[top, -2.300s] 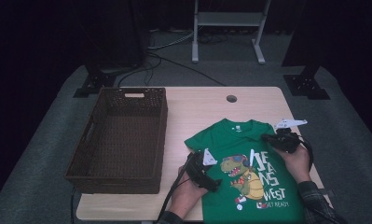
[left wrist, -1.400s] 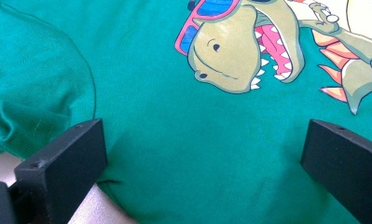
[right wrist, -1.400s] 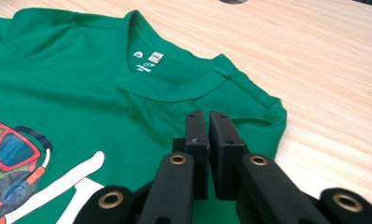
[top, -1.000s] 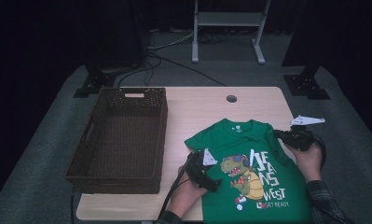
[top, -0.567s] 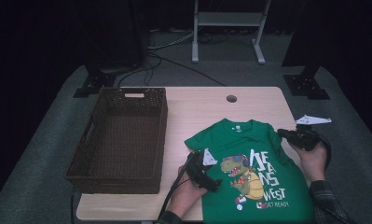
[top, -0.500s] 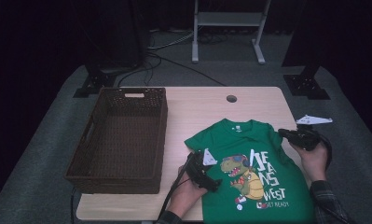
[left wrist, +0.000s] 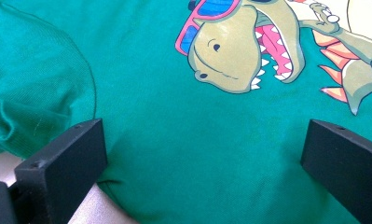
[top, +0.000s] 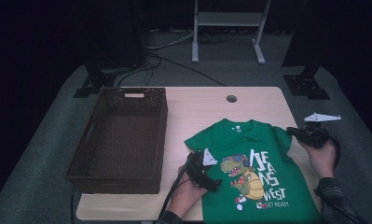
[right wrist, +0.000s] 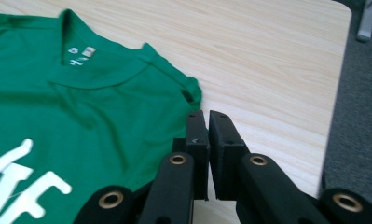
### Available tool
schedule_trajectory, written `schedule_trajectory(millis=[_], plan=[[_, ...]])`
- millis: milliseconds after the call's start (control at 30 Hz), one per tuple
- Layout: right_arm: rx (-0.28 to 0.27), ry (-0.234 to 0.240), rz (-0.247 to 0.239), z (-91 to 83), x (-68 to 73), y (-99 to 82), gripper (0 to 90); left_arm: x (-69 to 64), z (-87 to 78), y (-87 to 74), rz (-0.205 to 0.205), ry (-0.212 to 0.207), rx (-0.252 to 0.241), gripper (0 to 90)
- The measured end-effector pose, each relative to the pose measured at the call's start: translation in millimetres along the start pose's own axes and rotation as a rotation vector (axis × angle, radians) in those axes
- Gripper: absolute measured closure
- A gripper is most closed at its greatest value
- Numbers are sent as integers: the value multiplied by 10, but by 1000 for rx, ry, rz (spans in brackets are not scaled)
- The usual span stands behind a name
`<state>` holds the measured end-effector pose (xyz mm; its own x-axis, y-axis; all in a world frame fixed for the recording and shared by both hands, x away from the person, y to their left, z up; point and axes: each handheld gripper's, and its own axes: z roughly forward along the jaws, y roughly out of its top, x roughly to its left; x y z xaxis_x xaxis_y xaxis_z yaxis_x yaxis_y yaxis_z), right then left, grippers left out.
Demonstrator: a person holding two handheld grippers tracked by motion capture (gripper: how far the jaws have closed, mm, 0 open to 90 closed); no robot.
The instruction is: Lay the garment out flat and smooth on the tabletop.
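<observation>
Green T-shirt (top: 256, 172) lies face up on the right half of the wooden table (top: 207, 105), collar toward the far edge and hem toward the person, so its long axis runs from the near edge to the far edge. The dinosaur print and the white lettering read upright from the person's side. A brown woven basket (top: 120, 137) stands on the left half of the table, just beside the shirt's left sleeve.

In the high view the hem runs to the bottom of the picture and is cut off there, and the small lettering under the dinosaur is too small to read surely. The left sleeve is bunched and partly covered by the left gripper (top: 203, 169). In the right gripper view the shirt's lower part lies outside the picture.

In the left gripper view, the left gripper (left wrist: 202, 154) has its jaws spread wide and set down on the chest of the shirt beside the dinosaur's head, with flat cloth between them and nothing pinched. The right gripper (right wrist: 207, 140) has its jaws drawn almost together with only a thin slit between them; they hold nothing and sit just off the edge of the right sleeve, over bare wood at the table's right side
</observation>
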<state>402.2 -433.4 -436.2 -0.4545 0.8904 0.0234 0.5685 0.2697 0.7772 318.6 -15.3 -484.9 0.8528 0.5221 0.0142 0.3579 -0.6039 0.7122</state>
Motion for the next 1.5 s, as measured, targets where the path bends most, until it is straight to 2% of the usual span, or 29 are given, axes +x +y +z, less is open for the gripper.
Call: schedule_trajectory(millis=[333,567,833,867,900,933,1033,1167,1200,1233,1267,1400,1500], plan=[[39,-36,-2,24,-127,31,880,-2,2,0,-2,0,-2,0],[52,-46,2,23,-181,36,878,1,0,0,1,0,-1,0],[51,-79,-4,-17,-222,96,871,0,0,1,-1,0,-1,0],[42,-82,-7,-27,-222,105,824,-1,0,0,-1,0,-1,0],[32,-60,-3,-44,-215,122,772,0,0,0,-1,0,-1,0],[32,-60,-3,-44,-215,122,772,0,1,0,-1,0,-1,0],[33,-42,-24,-45,-152,131,680,0,1,0,-1,0,-1,0],[23,-8,-30,-34,-57,125,522,-1,1,0,-1,0,-1,0],[18,6,-23,-37,-35,121,481,0,0,0,0,0,-1,0],[-3,65,-5,-43,14,103,426,-1,0,0,-1,0,-1,0],[-3,65,-5,-43,14,103,426,0,0,0,0,0,0,0],[-24,115,-13,-34,165,64,294,0,0,0,0,0,0,0],[-31,180,-24,-14,275,22,225,0,0,0,0,0,0,0]])
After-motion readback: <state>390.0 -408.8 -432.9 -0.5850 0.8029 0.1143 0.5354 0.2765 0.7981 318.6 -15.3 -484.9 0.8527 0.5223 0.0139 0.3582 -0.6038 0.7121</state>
